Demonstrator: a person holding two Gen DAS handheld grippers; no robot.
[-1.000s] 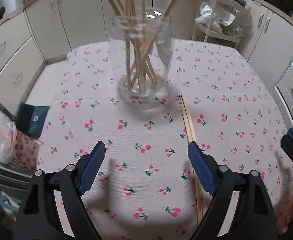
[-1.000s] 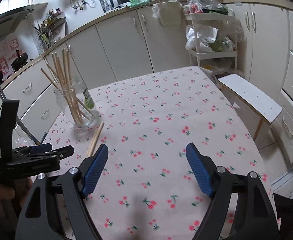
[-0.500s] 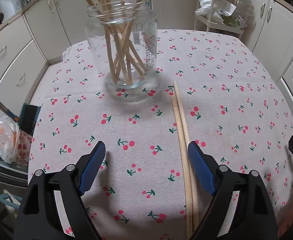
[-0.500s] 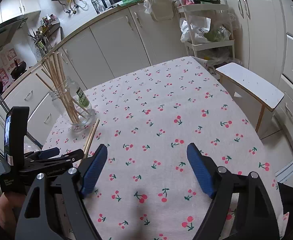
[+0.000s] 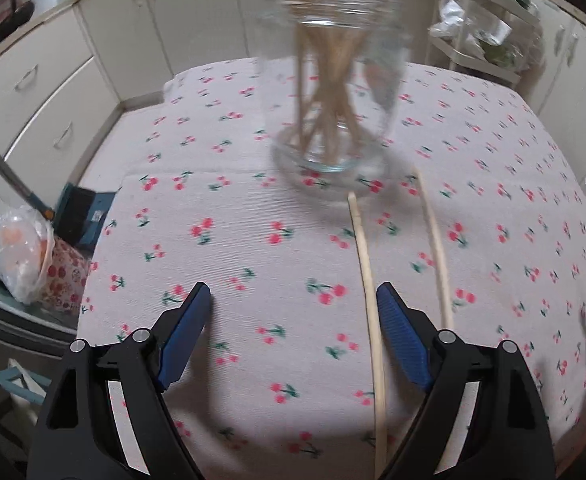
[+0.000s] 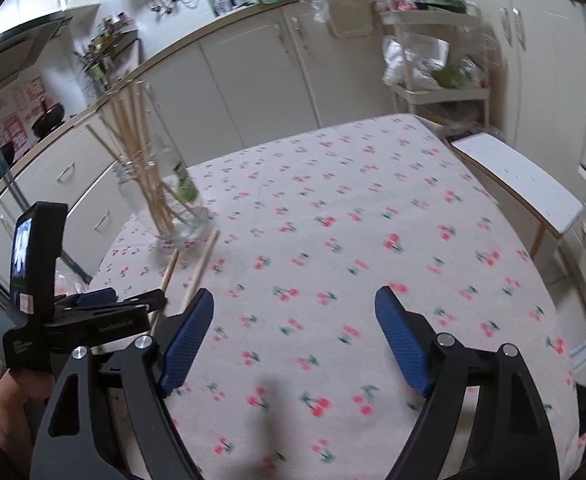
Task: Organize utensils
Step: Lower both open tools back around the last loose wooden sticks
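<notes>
**Inspector:** Since half a second ago the two chopsticks have parted. They lay side by side, touching; now they lie apart on the cloth [image 5: 253, 240].

**Clerk:** Their places against the left jaws?

**Inspector:** Near stick [image 5: 367, 280] runs between the jaws, just inside the right-hand finger, its far tip close before the jar [image 5: 333, 80]. Other stick [image 5: 435, 240] lies outside that finger, passing under its arm.

**Clerk:** State of the left gripper [image 5: 293, 312]?

**Inspector:** Jaws wide apart, nothing held. Blue pads [image 5: 401, 344] sit low over the cloth; contact with either stick cannot be told.

**Clerk:** And the jar?

**Inspector:** Upright, straight ahead of the left jaws, holding a bundle of sticks [image 5: 325, 92] that fan out above the rim. Blurred in this view.

**Clerk:** Right gripper [image 6: 295, 320]?

**Inspector:** Jaws likewise wide apart, nothing held. Only cherry-print cloth lies between them. From the right wrist view the jar [image 6: 169, 208] stands far ahead and left of its jaws, both loose sticks [image 6: 201, 268] lying before it, and the left gripper [image 6: 133, 304] sits just beyond the left-hand finger, over the sticks' near ends.
</notes>
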